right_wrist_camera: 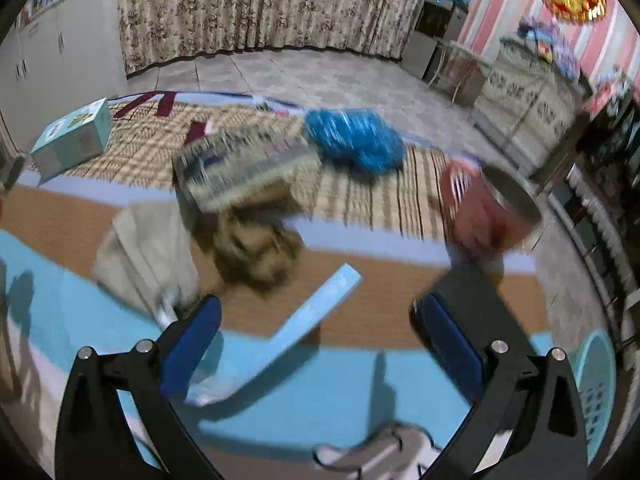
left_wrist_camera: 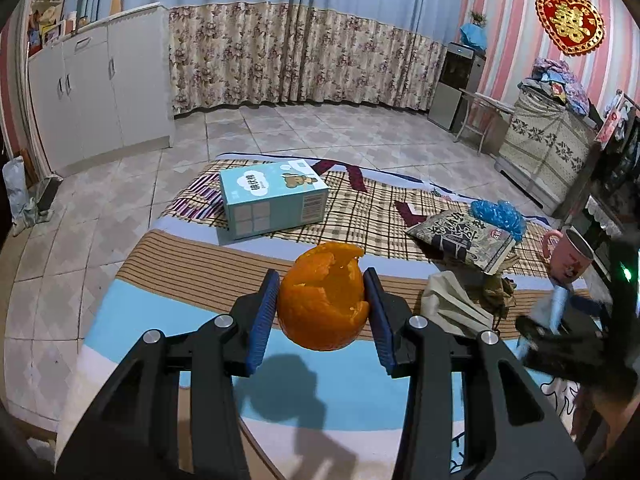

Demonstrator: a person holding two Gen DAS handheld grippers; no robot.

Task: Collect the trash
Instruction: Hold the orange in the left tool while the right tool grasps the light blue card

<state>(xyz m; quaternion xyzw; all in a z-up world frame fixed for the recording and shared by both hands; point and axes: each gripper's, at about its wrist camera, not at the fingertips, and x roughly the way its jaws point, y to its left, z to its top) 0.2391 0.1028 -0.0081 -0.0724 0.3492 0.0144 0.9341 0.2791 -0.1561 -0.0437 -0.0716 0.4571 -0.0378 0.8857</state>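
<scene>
My left gripper [left_wrist_camera: 322, 294] is shut on a hollow orange peel [left_wrist_camera: 324, 300] and holds it above the striped bedspread [left_wrist_camera: 160, 312]. My right gripper [right_wrist_camera: 316, 320] is open over the bed; a light blue strip of packaging [right_wrist_camera: 308, 316] lies between its fingers without being pinched. The right wrist view is blurred by motion. Ahead of it lie a beige wrapper [right_wrist_camera: 148, 252], a crumpled brown paper [right_wrist_camera: 256, 256], a printed snack bag [right_wrist_camera: 244, 168] and a crumpled blue plastic bag [right_wrist_camera: 356, 140]. The right gripper also shows at the right edge of the left wrist view [left_wrist_camera: 560, 328].
A teal carton [left_wrist_camera: 272, 200] lies further back on the bed. A pink mug [left_wrist_camera: 568, 256] stands at the bed's right side. A light green plastic basket [right_wrist_camera: 600, 392] sits low on the right. White cabinets [left_wrist_camera: 96, 92] and tiled floor [left_wrist_camera: 320, 128] lie beyond.
</scene>
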